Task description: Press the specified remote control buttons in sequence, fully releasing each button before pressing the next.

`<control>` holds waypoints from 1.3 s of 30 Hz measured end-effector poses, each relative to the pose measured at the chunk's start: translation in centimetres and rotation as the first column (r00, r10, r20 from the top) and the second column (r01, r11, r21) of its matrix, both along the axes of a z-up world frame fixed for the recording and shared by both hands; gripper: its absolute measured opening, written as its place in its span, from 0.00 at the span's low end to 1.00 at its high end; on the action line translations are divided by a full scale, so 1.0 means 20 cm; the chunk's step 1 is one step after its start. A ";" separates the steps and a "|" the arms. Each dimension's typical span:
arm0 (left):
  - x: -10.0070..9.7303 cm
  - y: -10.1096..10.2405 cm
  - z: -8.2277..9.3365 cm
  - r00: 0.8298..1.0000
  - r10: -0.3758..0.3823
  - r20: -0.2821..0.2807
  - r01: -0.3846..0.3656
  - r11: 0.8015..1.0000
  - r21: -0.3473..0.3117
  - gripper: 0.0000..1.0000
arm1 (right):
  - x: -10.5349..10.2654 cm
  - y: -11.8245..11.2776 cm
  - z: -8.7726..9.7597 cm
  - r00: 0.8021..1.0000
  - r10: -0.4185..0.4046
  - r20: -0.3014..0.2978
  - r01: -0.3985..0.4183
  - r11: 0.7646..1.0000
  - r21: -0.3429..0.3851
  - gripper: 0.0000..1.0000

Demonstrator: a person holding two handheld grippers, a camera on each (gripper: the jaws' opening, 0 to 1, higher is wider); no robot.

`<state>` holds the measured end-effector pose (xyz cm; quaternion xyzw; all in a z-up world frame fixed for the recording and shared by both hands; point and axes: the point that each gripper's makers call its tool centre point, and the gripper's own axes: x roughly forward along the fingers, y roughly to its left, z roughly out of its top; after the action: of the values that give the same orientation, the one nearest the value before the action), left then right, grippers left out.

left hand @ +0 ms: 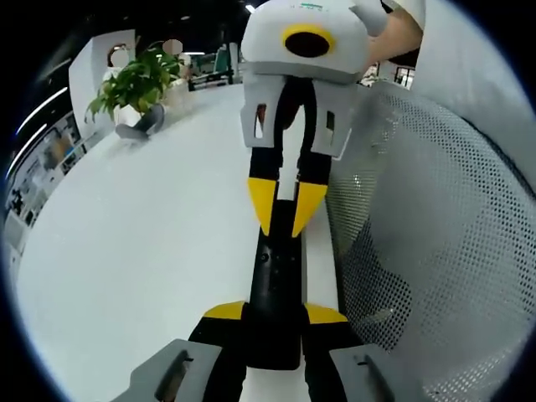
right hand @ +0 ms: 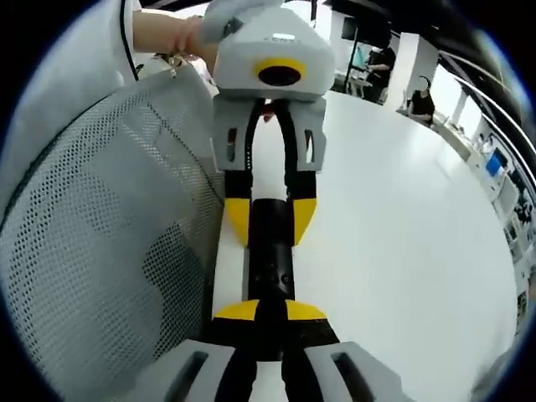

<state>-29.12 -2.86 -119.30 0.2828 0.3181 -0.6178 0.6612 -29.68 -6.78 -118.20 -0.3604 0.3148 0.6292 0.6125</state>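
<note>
The remote [left hand: 275, 293] lies on the white desk [left hand: 151, 251], clamped at its near end by the left tongs [left hand: 275, 314]. The right tongs [right hand: 270, 311], tips pinched together, press its far end. Advise a straight press, then a full lift.

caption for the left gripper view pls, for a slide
Left claw grips a black remote on a white table while the right claw presses its far end.

Gripper views face each other closely — sharing remote [left hand: 275, 293], table [left hand: 151, 251]
</note>
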 end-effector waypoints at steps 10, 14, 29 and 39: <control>0.00 0.00 0.00 1.000 0.001 0.001 -0.001 1.000 -0.006 0.24 | 0.01 0.00 -0.01 0.998 -0.064 -0.017 0.063 0.997 -0.049 0.04; 0.00 0.00 0.00 1.000 0.008 0.000 -0.008 1.000 -0.014 0.24 | 0.01 -0.01 0.00 0.996 -0.094 0.007 0.094 0.996 0.001 0.05; 0.00 -0.01 -0.01 1.000 0.012 0.002 -0.012 1.000 -0.017 0.24 | 0.02 0.03 -0.01 0.995 -0.096 -0.035 0.092 0.991 -0.095 0.02; 0.00 0.00 0.00 1.000 0.015 0.002 -0.015 1.000 -0.021 0.24 | 0.01 0.03 0.00 0.986 -0.139 0.087 0.139 0.990 0.009 0.01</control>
<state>-29.12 -2.95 -119.34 0.2742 0.3131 -0.6157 0.6691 -29.43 -6.24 -118.20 -0.3637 0.3111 0.5691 0.6686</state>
